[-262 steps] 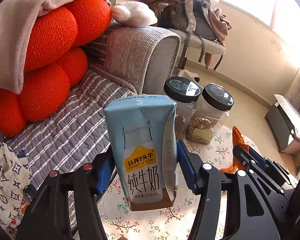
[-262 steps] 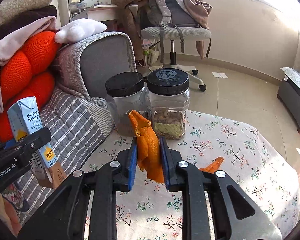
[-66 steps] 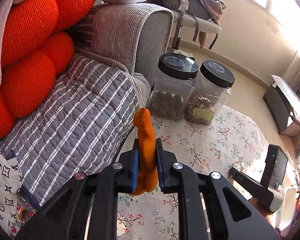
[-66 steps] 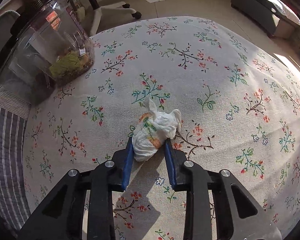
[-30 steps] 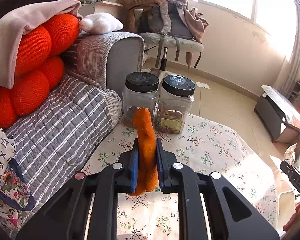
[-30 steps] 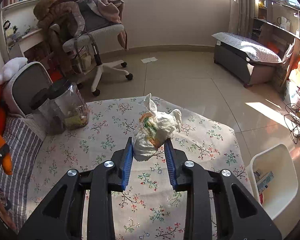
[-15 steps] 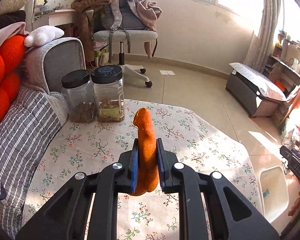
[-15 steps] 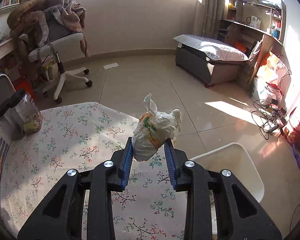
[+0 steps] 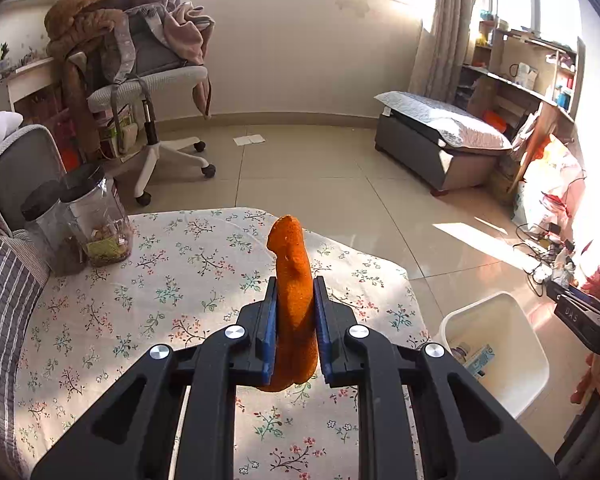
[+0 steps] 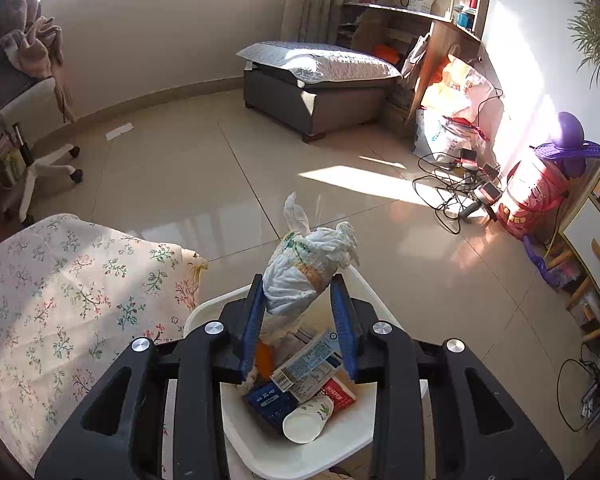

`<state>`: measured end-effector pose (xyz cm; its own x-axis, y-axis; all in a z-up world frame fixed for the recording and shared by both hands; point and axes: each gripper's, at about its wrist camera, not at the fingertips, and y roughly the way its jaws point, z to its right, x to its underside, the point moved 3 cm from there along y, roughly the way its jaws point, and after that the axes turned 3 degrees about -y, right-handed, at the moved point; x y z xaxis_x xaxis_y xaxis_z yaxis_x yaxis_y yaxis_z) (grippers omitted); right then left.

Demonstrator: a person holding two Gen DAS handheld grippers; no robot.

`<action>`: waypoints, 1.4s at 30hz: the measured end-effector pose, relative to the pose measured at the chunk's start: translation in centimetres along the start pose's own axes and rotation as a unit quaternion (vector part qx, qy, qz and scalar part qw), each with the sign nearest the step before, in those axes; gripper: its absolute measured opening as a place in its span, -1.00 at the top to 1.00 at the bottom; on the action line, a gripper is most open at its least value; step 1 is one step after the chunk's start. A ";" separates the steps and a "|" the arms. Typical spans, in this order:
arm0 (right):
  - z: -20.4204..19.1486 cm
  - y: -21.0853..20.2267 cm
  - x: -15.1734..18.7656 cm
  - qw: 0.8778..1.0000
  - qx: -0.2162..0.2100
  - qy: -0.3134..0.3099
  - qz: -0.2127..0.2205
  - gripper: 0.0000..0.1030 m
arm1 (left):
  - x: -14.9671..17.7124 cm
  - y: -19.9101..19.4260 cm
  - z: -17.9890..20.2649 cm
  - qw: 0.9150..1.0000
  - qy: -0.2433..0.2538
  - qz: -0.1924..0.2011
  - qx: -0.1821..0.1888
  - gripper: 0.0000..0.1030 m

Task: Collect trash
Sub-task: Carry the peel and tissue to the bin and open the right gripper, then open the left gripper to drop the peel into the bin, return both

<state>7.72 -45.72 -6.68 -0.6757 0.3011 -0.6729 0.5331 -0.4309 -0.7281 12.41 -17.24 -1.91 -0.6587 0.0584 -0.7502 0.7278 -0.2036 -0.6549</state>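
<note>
Left gripper [image 9: 294, 322], lower centre of its view: both blue pads [image 9: 269, 334] are clamped on one orange peel [image 9: 293, 304], which stands upright between them with its tip rising above the fingers, held over the flower-print tablecloth [image 9: 148, 300]. Right gripper [image 10: 298, 322], lower centre of its own view: its jaws have just been opening, and one crumpled white tissue wad [image 10: 306, 272] sits between them; it leans against the left pad, while a clear gap shows at the right pad, so the wad is released rather than pinched. Directly under this gripper stands one white trash bin [image 10: 300, 446], beside the corner of the tablecloth at the left of the frame. Inside the bin lie one paper cup [image 10: 306, 420] on its side, one dark blue carton [image 10: 270, 400], one light carton with a barcode [image 10: 306, 362], one red packet [image 10: 338, 394] and a bit of orange scrap. In the left view the same bin appears at the lower right, past the table edge. Two black-lidded jars [image 9: 96, 216] stand side by side at the table's left edge. One office chair [image 9: 156, 92] draped with clothes occupies the upper left, and one grey ottoman [image 9: 436, 144] the right middle of the tiled floor.
</note>
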 end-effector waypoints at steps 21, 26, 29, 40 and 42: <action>15.5 -0.7 2.1 0.969 0.122 0.212 0.023 -0.86 | 1.0 4.2 24.4 0.970 0.093 -0.083 0.209 0.57; 16.8 -0.7 2.2 0.965 0.132 0.225 0.023 -0.86 | 0.9 3.6 25.5 0.967 0.106 -0.075 0.221 -0.19; 16.5 -1.1 2.0 0.966 0.129 0.221 0.031 -0.86 | 1.2 3.1 25.3 0.968 0.123 -0.064 0.210 -0.36; 11.8 -7.7 2.0 0.965 0.075 0.203 0.144 -0.87 | -0.3 -4.5 18.0 0.983 0.122 0.118 0.075 -0.88; 10.1 -9.6 2.2 0.964 0.059 0.189 0.179 -0.87 | -0.3 -6.7 15.6 0.977 0.104 0.182 0.050 -0.88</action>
<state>-4.03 -49.48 0.18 -0.2127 0.3942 -0.8941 0.6202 -0.6526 -0.4353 4.81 -31.18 4.14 -0.3000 0.1589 -0.9406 0.8771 -0.3418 -0.3375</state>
